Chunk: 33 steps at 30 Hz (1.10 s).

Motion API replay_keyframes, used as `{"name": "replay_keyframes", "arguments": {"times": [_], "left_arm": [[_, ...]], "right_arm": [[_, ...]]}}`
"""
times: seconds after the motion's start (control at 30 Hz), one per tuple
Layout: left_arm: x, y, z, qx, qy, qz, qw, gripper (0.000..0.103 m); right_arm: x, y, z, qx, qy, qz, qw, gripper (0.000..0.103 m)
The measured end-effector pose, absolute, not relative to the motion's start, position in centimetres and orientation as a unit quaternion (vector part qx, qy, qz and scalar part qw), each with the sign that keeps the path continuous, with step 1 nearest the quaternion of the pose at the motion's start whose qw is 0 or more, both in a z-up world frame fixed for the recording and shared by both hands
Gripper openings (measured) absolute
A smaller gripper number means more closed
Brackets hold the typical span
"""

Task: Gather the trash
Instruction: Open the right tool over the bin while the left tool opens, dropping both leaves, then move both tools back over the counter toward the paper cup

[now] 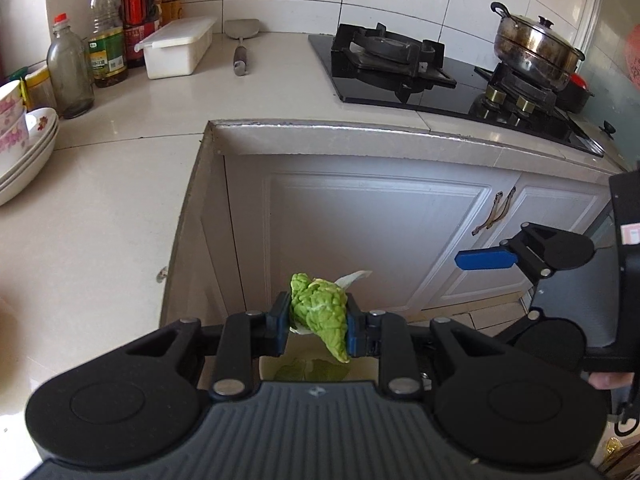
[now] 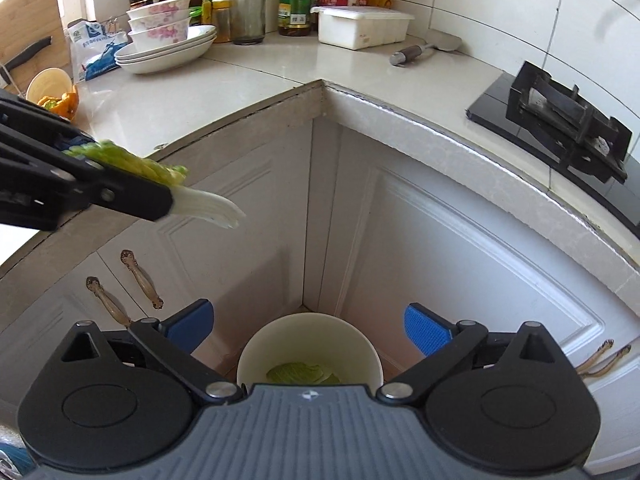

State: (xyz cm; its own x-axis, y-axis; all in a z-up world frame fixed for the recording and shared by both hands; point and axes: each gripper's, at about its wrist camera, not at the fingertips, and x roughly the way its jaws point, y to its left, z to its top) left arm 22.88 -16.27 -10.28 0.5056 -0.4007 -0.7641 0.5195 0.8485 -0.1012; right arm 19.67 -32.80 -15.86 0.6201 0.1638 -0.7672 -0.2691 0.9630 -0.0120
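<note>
My left gripper [image 1: 318,326] is shut on a green cabbage leaf [image 1: 320,316] and holds it in the air in front of the counter corner, above a white bin [image 1: 360,372] on the floor. The right wrist view shows the same leaf [image 2: 160,172] with its white stalk sticking out of the left gripper [image 2: 132,192]. My right gripper [image 2: 308,330] is open and empty, above the white bin [image 2: 310,344], which holds green leaves [image 2: 300,374]. The right gripper also shows at the right of the left wrist view [image 1: 486,259].
An L-shaped white counter [image 1: 100,200] carries stacked bowls and plates [image 2: 168,40], bottles [image 1: 106,40], a white lidded box [image 1: 178,46], a spatula [image 1: 240,46] and orange peel [image 2: 60,104]. A gas stove [image 1: 440,68] with a steel pot [image 1: 536,48] stands right. Cabinet doors [image 2: 460,260] are below.
</note>
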Motion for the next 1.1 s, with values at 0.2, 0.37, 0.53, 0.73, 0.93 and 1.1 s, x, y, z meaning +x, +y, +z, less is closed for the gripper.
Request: {"name": "replay_keyframes", "arguments": {"times": [0.2, 0.37, 0.53, 0.73, 0.93, 1.1], "left_arm": [[24.5, -19.4, -13.3, 0.079, 0.439, -0.279, 0.851, 0.024], [25.8, -21.4, -14.9, 0.093, 0.442, -0.283, 0.846, 0.033], [26.6, -22.6, -15.3, 0.105, 0.429, -0.277, 0.853, 0.067], [26.9, -22.8, -14.5, 0.106, 0.421, -0.275, 0.858, 0.071], [26.0, -21.8, -12.7, 0.107, 0.403, -0.262, 0.870, 0.083], [25.1, -20.1, -10.6, 0.098, 0.384, -0.241, 0.886, 0.089]], "right_arm": [[18.1, -34.2, -16.1, -0.058, 0.427, 0.099, 0.897, 0.103], [16.9, -35.7, -15.6, -0.054, 0.426, 0.078, 0.900, 0.103], [16.1, -37.0, -15.1, -0.046, 0.420, 0.058, 0.904, 0.103], [16.0, -37.4, -14.7, -0.051, 0.413, 0.043, 0.908, 0.103], [16.3, -36.6, -14.0, -0.067, 0.400, 0.052, 0.912, 0.103], [16.4, -35.6, -13.0, -0.075, 0.388, 0.068, 0.916, 0.103]]}}
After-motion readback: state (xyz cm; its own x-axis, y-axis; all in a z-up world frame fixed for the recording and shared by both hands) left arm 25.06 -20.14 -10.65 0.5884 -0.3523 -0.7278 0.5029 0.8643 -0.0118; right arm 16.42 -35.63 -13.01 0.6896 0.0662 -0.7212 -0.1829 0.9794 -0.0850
